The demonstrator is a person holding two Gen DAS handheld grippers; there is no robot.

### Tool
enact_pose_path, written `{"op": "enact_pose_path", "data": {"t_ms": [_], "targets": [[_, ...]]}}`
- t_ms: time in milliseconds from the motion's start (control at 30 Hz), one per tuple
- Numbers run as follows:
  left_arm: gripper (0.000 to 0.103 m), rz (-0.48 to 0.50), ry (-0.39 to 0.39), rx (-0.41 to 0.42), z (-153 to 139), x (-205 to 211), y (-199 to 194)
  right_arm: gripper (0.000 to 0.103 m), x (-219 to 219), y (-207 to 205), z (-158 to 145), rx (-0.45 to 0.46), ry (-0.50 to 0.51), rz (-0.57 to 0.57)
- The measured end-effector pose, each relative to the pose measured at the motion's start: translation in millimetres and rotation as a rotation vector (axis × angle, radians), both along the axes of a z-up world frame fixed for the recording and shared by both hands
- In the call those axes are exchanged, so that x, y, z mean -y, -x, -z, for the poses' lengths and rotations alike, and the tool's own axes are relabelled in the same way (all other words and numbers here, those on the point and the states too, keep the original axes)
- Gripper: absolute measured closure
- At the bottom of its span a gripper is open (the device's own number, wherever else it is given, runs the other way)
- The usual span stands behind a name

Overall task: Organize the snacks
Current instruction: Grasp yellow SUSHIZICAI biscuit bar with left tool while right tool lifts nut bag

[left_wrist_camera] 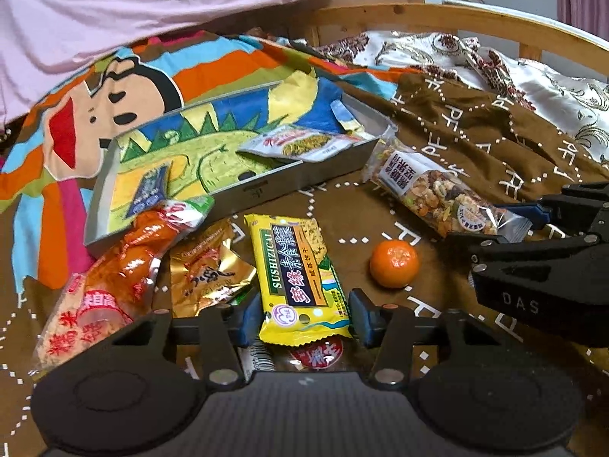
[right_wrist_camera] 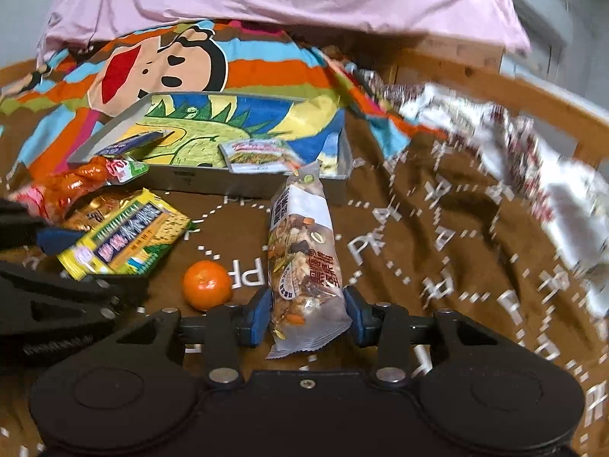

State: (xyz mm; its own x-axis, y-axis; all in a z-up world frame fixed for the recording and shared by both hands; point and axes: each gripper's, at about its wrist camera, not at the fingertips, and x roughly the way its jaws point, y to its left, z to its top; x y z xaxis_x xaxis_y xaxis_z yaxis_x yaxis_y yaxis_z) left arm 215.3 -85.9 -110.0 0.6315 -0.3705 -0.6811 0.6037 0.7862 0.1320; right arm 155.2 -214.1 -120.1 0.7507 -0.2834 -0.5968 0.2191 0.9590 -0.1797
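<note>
Nearest us, our left claw (left_wrist_camera: 304,318) straddles the yellow cracker pack (left_wrist_camera: 298,278) with pads apart from it, our right claw (right_wrist_camera: 307,314) clenches the nut-mix bag (right_wrist_camera: 304,251), a mandarin (left_wrist_camera: 394,263) between them on the bed's brown blanket (left_wrist_camera: 475,129), the grey tray (left_wrist_camera: 266,186) beyond

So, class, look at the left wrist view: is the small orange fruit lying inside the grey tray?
No: the orange fruit lies on the brown cloth, in front of the grey tray and apart from it.
</note>
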Motion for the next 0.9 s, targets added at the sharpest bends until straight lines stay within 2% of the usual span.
{"op": "enact_pose_path", "data": {"t_ms": [300,400,600,733,867,900], "targets": [[0.052,0.002,-0.014,0.100,-11,-1,18,0.060,-15,9,-4,0.053,0.150,-0.042],[0.053,-0.003,-0.015,0.137,-16,0,22,0.060,-17,10,-5,0.063,0.161,-0.051],[0.053,-0.024,-0.031,0.150,-13,-1,20,0.060,-19,9,-6,0.062,0.156,-0.052],[0.054,-0.042,-0.014,0.179,-17,-3,20,0.060,-21,10,-7,0.083,0.171,-0.054],[0.080,-0.045,-0.036,0.231,-20,-2,23,0.060,-23,10,-7,0.083,0.179,-0.064],[0.082,-0.042,-0.050,0.223,-19,-1,22,0.060,-23,10,-7,0.080,0.177,-0.065]]}}
